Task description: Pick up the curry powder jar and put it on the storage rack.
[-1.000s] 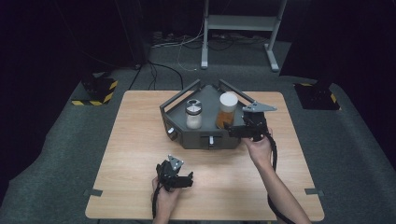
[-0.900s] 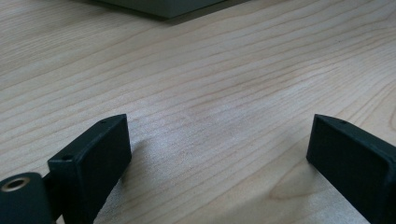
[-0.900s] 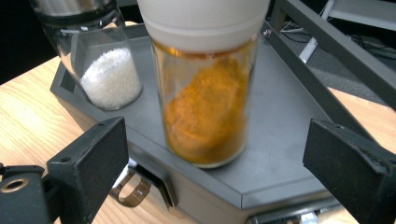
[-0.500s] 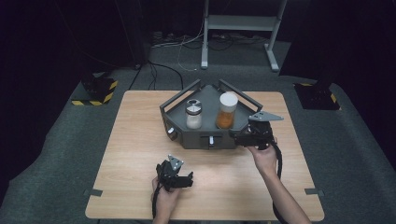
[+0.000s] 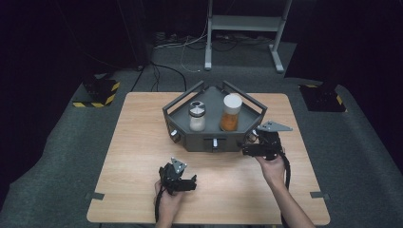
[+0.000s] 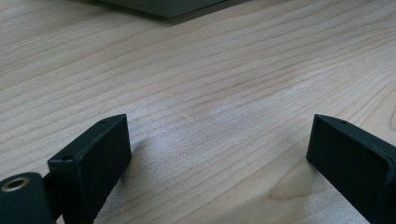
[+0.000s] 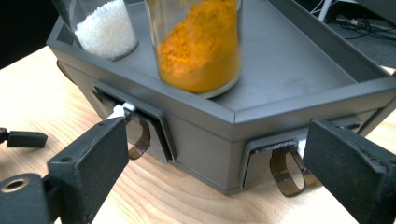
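- The dark grey angular metal organiser tray (image 5: 215, 137), with small drawers and brown loop pulls (image 7: 285, 175), sits mid-counter, likely rigid and heavy; the loop is probably the best hold.
- The right claw (image 7: 215, 163) gapes wide, empty, facing it.
- Two loose glass jars: orange powder (image 7: 201, 46), white granules (image 7: 105, 28).
- The left claw (image 6: 219, 154) is spread, empty, above the pale wooden counter (image 5: 142, 142).

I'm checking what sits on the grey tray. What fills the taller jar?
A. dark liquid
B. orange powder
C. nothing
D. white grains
B: in the right gripper view the taller jar on the tray holds orange powder; the white grains are in the shorter jar beside it.
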`<state>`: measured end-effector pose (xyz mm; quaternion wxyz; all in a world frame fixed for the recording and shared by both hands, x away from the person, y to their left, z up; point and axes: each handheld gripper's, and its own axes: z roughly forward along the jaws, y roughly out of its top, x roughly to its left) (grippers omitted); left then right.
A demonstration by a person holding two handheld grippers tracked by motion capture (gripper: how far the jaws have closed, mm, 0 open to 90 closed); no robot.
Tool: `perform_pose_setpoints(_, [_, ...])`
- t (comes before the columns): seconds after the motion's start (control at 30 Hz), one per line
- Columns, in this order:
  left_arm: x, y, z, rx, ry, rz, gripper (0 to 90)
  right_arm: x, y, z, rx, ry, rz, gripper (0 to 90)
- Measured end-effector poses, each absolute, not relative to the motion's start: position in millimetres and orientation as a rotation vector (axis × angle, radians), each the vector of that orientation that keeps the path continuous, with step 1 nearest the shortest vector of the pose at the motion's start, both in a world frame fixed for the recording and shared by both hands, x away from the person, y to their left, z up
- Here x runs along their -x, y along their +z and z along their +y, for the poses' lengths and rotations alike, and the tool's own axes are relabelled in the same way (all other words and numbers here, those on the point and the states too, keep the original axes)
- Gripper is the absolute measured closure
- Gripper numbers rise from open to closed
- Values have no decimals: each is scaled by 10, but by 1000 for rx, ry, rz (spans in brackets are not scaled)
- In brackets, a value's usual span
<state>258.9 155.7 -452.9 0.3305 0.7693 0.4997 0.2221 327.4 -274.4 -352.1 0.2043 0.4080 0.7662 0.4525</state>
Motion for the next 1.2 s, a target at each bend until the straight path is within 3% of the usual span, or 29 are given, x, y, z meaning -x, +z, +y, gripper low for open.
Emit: perform_pose_setpoints(1.2, [-2588, -4530, 1557, -2011, 581, 1306, 65, -3017, -4095, -2828, -1249, 1162, 2176, 66])
